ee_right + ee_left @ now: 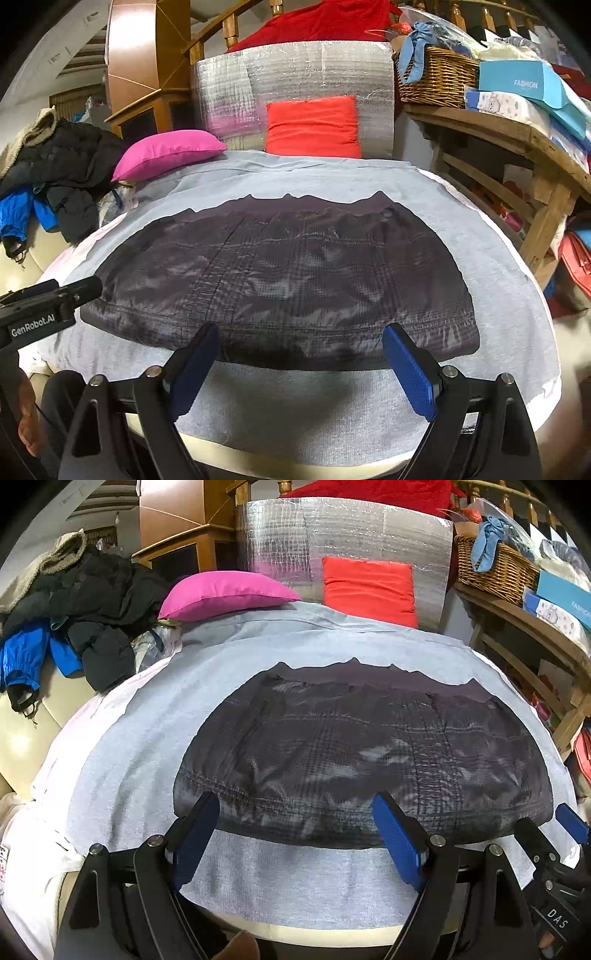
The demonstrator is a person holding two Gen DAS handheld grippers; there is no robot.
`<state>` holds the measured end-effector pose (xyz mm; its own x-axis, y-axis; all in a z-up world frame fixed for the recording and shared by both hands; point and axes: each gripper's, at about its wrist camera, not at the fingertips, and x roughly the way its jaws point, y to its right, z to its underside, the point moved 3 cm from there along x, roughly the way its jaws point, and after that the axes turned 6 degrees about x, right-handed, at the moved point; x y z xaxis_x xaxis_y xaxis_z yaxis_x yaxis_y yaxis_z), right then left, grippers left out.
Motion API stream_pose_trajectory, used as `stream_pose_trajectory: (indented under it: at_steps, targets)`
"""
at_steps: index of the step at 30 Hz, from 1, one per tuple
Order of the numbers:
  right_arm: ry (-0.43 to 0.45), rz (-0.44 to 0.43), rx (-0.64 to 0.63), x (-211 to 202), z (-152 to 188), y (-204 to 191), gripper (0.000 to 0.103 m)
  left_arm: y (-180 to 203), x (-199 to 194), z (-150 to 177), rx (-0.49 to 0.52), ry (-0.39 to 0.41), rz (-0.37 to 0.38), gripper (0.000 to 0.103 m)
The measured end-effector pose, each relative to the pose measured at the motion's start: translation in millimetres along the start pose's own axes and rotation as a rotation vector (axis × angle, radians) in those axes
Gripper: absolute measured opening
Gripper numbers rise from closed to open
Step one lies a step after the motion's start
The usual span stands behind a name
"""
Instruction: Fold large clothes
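Note:
A dark plaid garment [362,753] lies flat on a light grey cloth [140,746] that covers the work surface; it also shows in the right wrist view [288,280] on the same grey cloth [498,288]. My left gripper [299,834] is open and empty, its blue-padded fingers over the garment's near hem. My right gripper [303,360] is open and empty at the near hem too. The right gripper shows at the right edge of the left wrist view [546,827]. The left gripper's body shows at the left of the right wrist view [48,299].
A pink cushion [225,594] and a red cushion [369,587] lie at the far end before a silver foil panel [343,535]. A pile of dark and blue clothes [74,609] sits left. A wooden shelf [517,147] with a wicker basket [436,77] and boxes stands right.

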<state>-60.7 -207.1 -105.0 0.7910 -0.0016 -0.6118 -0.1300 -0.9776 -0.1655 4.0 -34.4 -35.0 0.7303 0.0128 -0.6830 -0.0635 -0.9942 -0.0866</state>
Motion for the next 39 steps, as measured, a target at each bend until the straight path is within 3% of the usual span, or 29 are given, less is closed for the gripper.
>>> stream_pose_trajectory:
  at_steps: [29, 39]
  targets:
    - [0.017, 0.021, -0.025, -2, -8, -7, 0.092, 2, 2, -4, -0.019, -0.023, 0.025, 0.093]
    - [0.014, 0.032, -0.020, 3, -14, -5, 0.092, 5, 1, -9, -0.008, 0.005, 0.034, 0.094]
